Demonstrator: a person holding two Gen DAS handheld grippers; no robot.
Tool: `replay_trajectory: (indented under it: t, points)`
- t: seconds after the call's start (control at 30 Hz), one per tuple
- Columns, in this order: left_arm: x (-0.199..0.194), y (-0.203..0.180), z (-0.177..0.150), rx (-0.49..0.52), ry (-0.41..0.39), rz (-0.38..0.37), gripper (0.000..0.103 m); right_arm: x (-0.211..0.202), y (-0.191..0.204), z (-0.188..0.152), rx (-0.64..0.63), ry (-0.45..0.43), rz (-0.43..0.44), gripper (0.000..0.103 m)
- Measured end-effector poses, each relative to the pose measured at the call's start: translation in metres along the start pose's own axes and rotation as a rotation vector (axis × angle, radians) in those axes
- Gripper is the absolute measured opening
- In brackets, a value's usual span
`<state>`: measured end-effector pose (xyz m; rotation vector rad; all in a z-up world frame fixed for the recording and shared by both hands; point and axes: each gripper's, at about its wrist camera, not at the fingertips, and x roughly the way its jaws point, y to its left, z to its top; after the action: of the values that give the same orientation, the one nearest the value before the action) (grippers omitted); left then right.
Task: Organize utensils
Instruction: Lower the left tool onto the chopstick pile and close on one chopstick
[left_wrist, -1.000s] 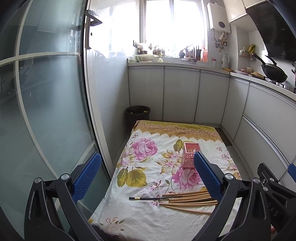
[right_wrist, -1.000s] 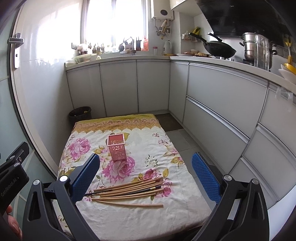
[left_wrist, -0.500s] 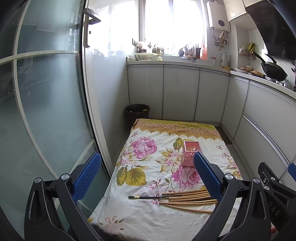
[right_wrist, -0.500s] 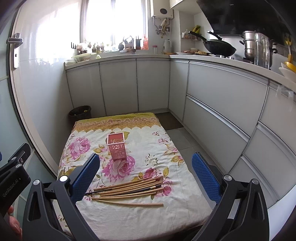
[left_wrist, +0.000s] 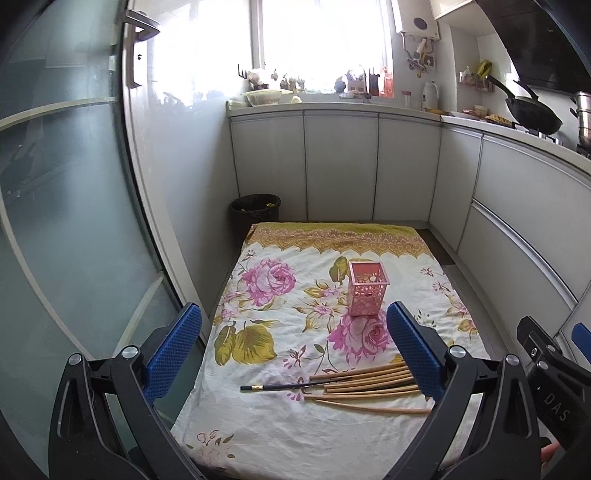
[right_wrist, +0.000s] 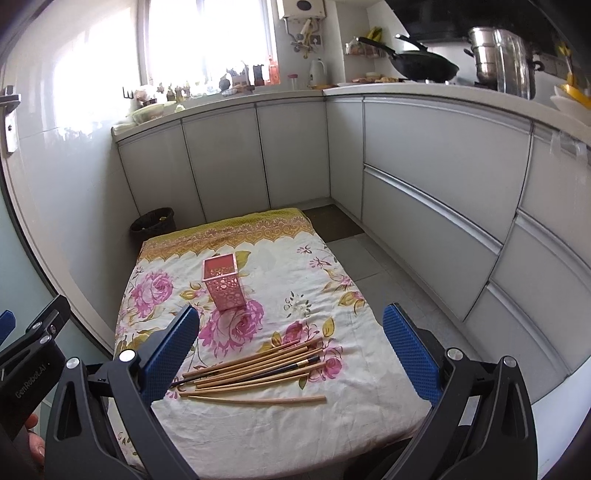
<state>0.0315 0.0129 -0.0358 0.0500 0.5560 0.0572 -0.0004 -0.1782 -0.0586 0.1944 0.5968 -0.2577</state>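
One pink perforated holder (left_wrist: 366, 288) is seen upright on the floral cloth (left_wrist: 280, 325) covering the worktop, toward its far half. One bundle of chopsticks (right_wrist: 255, 371) is laid flat near the front edge. About ten tan sticks are counted, though the overlap makes the exact count uncertain. One dark chopstick (left_wrist: 291, 386) with a gold band is also counted. One tan stick (right_wrist: 258, 399) lies slightly apart on the near side of the bundle. The long axes run left to right across the cloth, fanned a little, with the dark stick's end poking out furthest left in the left wrist view.

Two grippers are seen. The left gripper (left_wrist: 293, 354) is held with jaws wide and nothing between them; the bundle lies below and toward its right jaw, part hidden behind that jaw. The right gripper (right_wrist: 291, 349) is likewise spread wide and empty; the bundle sits between and below its jaws, closer to the left one. No contact is seen. One black bin (left_wrist: 255, 212) stands on the floor beyond the far left corner.
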Motion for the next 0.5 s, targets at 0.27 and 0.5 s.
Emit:
replay_trajectory:
  t: [0.27,0.5]
  points:
    - [0.074,-0.058,-0.018,0.175,0.177,-0.128,0.096,0.07,-0.071,-0.028,0.177,0.164,-0.004,0.097]
    - [0.167,-0.123,-0.046,0.427,0.456,-0.317,0.096,0.132,-0.134,-0.063,0.362,0.314,0.063,0.097]
